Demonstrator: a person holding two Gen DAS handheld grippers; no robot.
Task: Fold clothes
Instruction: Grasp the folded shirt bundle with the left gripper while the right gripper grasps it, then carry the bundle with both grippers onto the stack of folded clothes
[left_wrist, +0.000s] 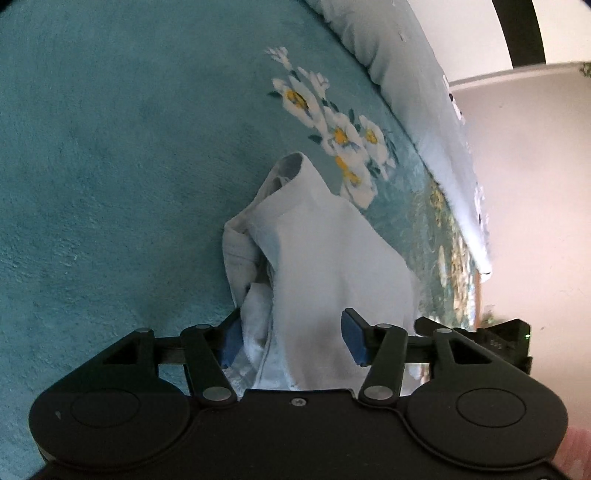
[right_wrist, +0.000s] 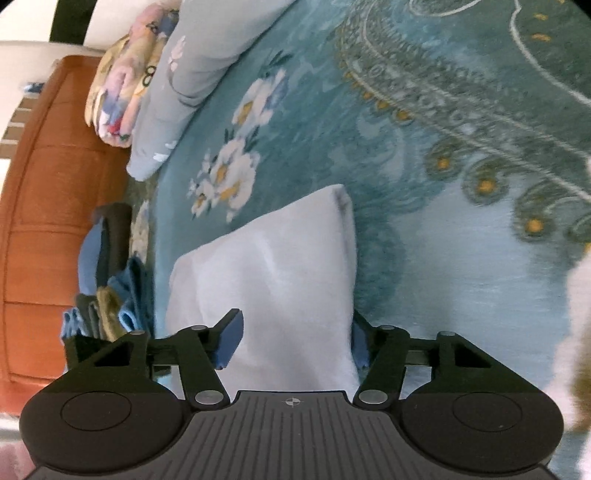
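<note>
On teal bedspread (left_wrist: 110, 166), white garment (left_wrist: 325, 258) between both tongs, left (left_wrist: 291, 339) and right (right_wrist: 295, 339) released.

The garment (right_wrist: 269, 266) lies on the blanket (right_wrist: 461, 258) spread over the bed. A pillow (right_wrist: 192, 74) lies along the blanket's far edge, with folded bedding (right_wrist: 118, 88) behind it against the headboard (right_wrist: 48, 221).

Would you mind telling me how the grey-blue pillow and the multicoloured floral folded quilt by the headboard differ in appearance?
The grey-blue pillow is nearly plain, with only small pale flower marks; the multicoloured floral folded quilt is busy with pink, yellow and blue. The pillow is long and smooth, the quilt a bunched, layered bundle. The pillow lies nearer the bed's middle, the quilt beyond it against the orange-brown headboard. Both rest on the teal bedspread, touching each other.
</note>
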